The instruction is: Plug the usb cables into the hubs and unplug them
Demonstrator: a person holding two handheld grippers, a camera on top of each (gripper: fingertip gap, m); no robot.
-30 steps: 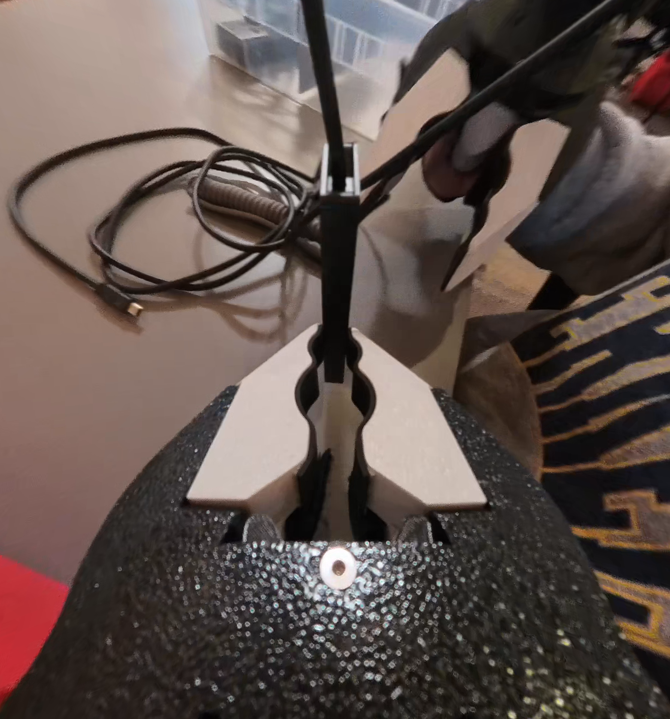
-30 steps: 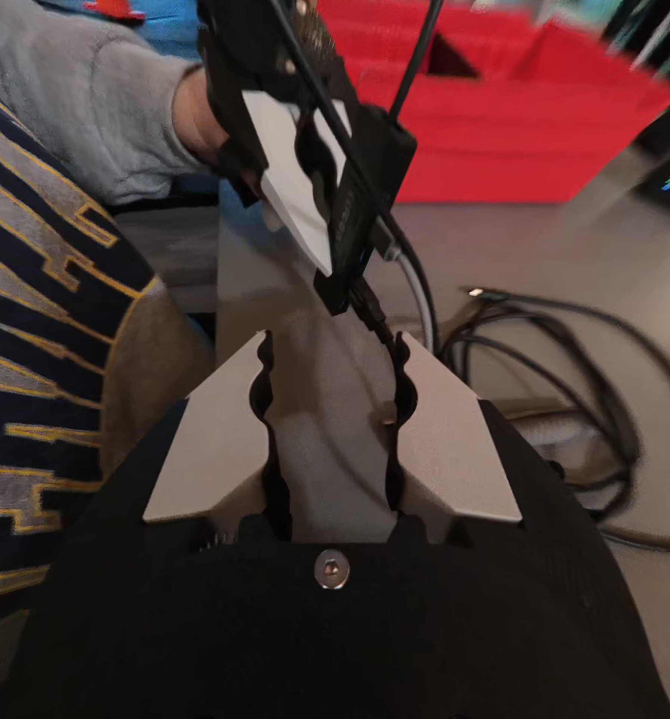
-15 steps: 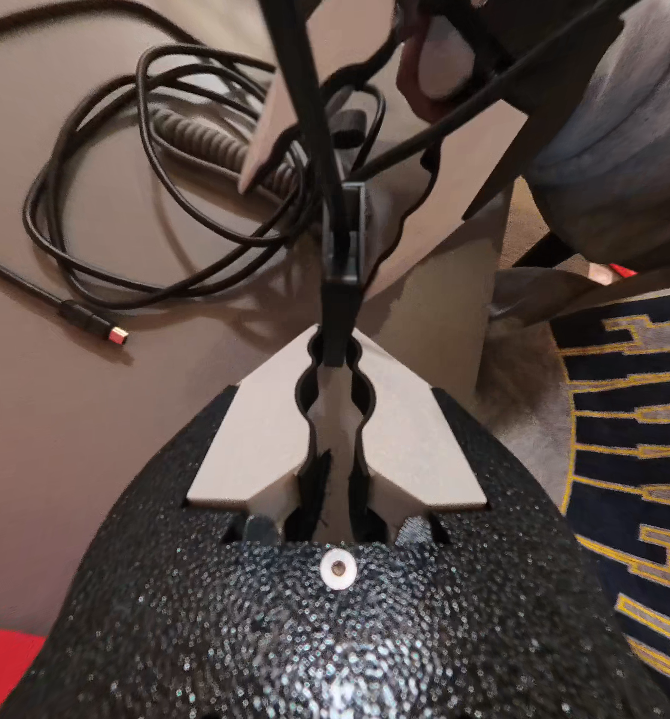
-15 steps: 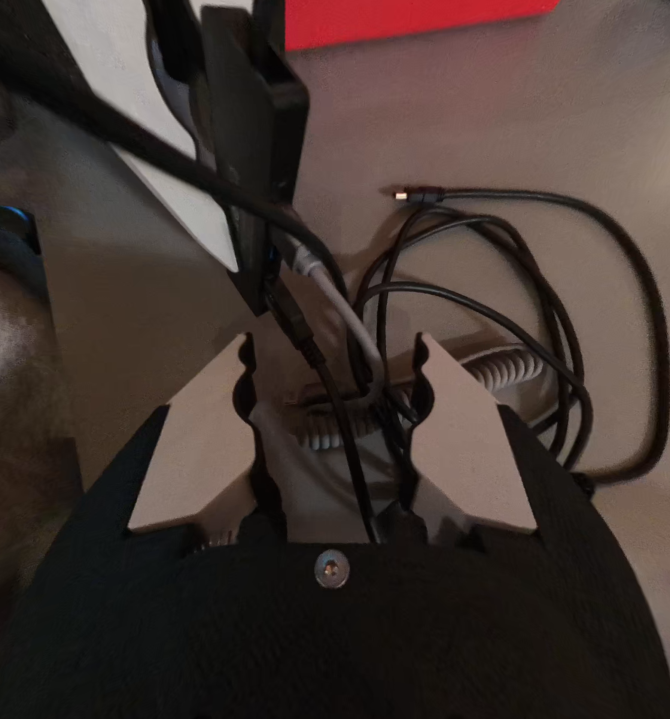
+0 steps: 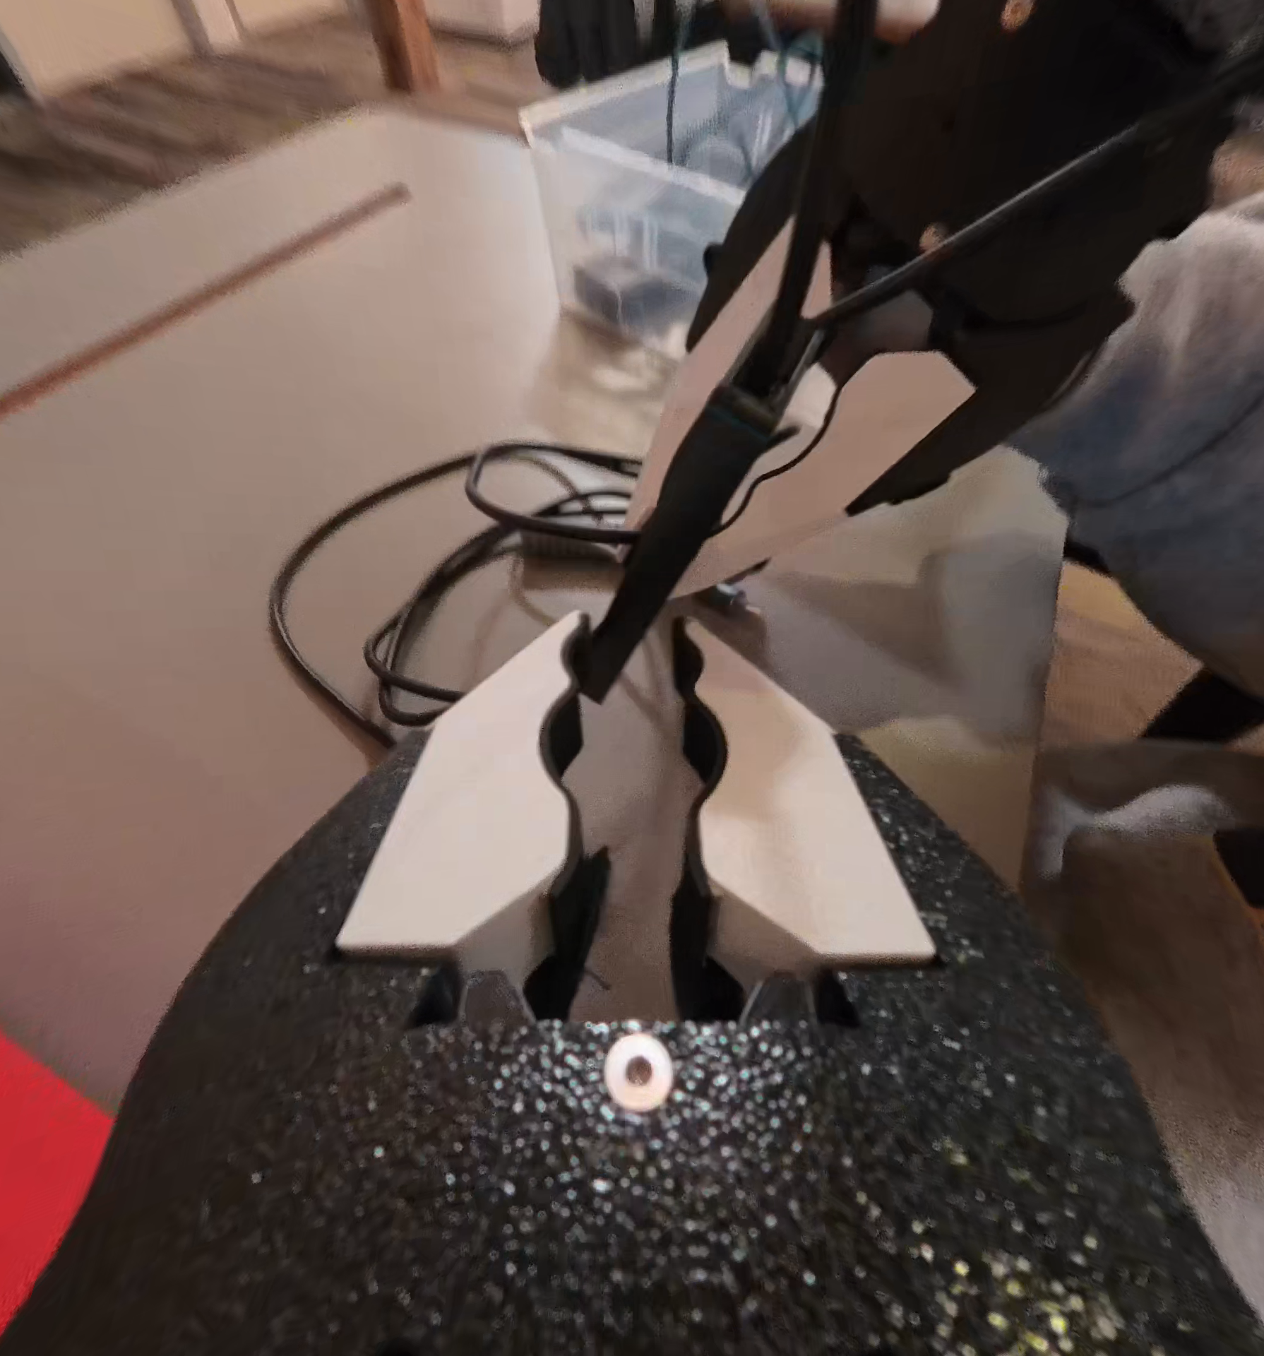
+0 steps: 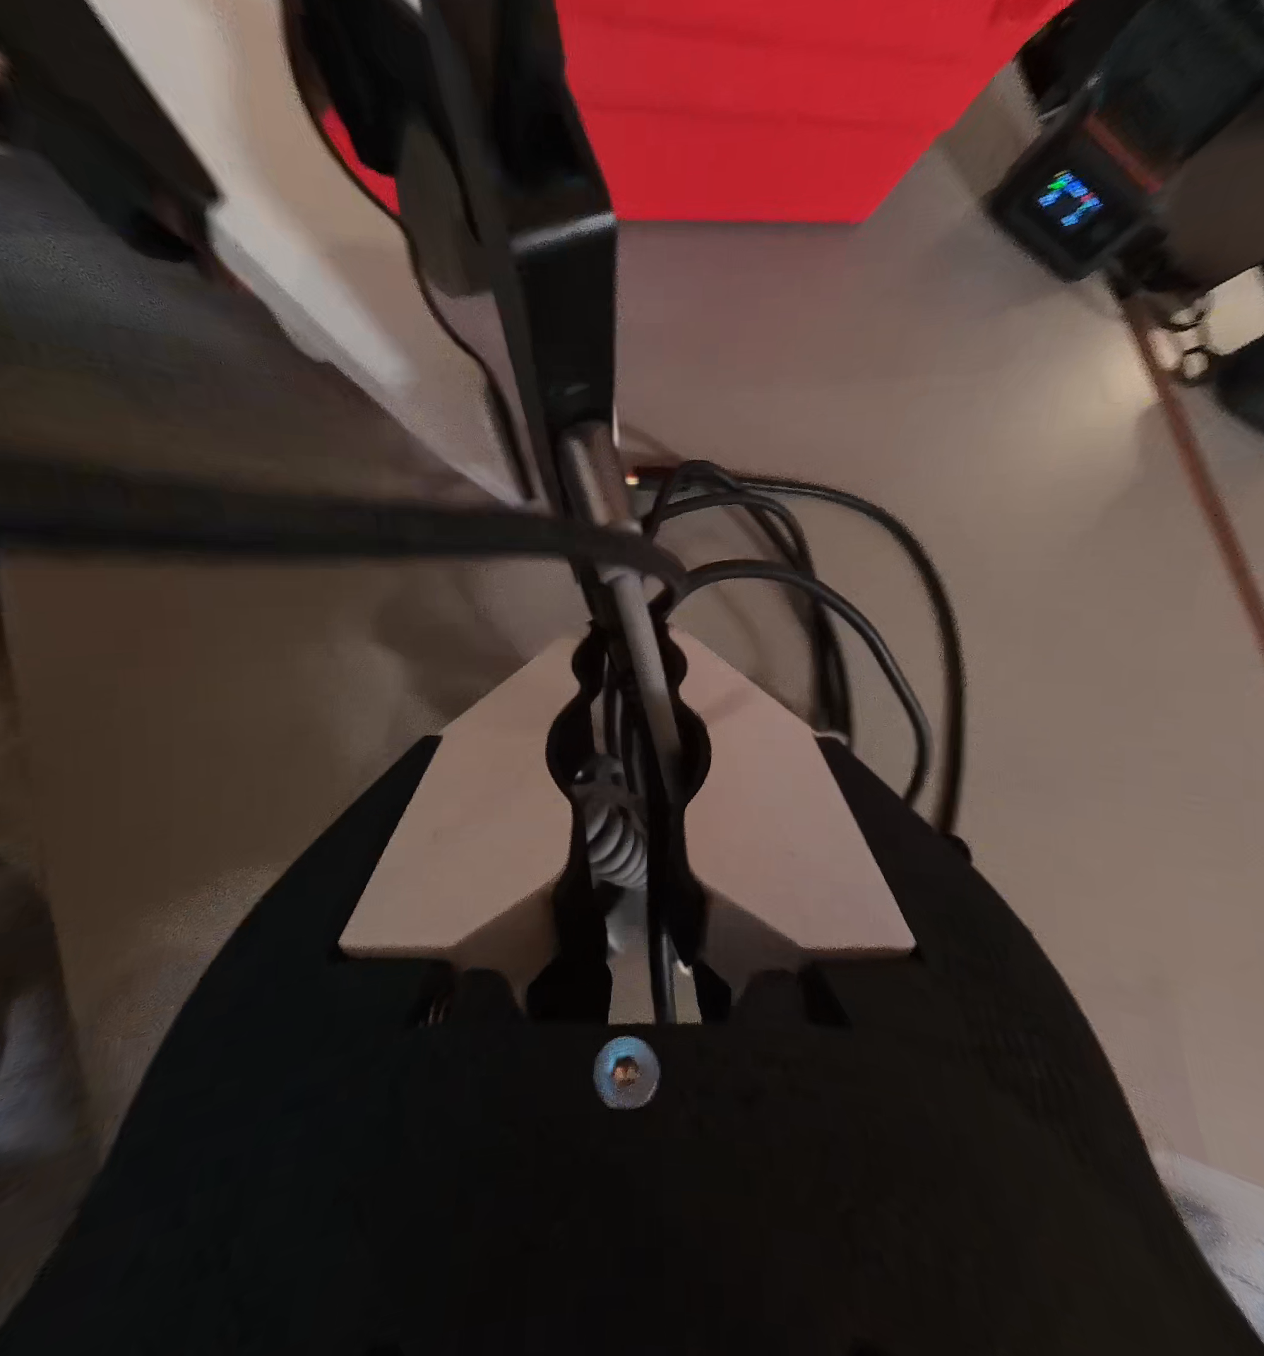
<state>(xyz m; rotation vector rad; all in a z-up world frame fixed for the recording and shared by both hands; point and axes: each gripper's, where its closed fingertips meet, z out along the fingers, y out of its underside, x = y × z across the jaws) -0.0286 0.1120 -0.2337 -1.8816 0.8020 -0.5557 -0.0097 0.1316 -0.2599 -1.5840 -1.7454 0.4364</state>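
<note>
- The left gripper (image 5: pixel 629 642) stood parted, a clear gap between its jaws; the black hub (image 5: pixel 677 543) leaned with its lower end against the left finger only, not clamped.
- The right gripper (image 6: pixel 629 646) was nearly closed around a grey cable (image 6: pixel 636 646) plugged into the hub (image 6: pixel 574 315) just ahead.
- Loose black cables (image 5: pixel 394 587) lay on the table (image 5: pixel 137 455) beyond.

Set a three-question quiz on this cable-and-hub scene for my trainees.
1. True or false: the left gripper has its fingers clamped on the black hub.
2. What is the right gripper shut on? A) grey cable B) red box C) clear bin
3. Fill in: the loose black cables lie on the ____.

Key: 1 false, the fingers are apart and the hub only leans on one; 2 A; 3 table.
</note>
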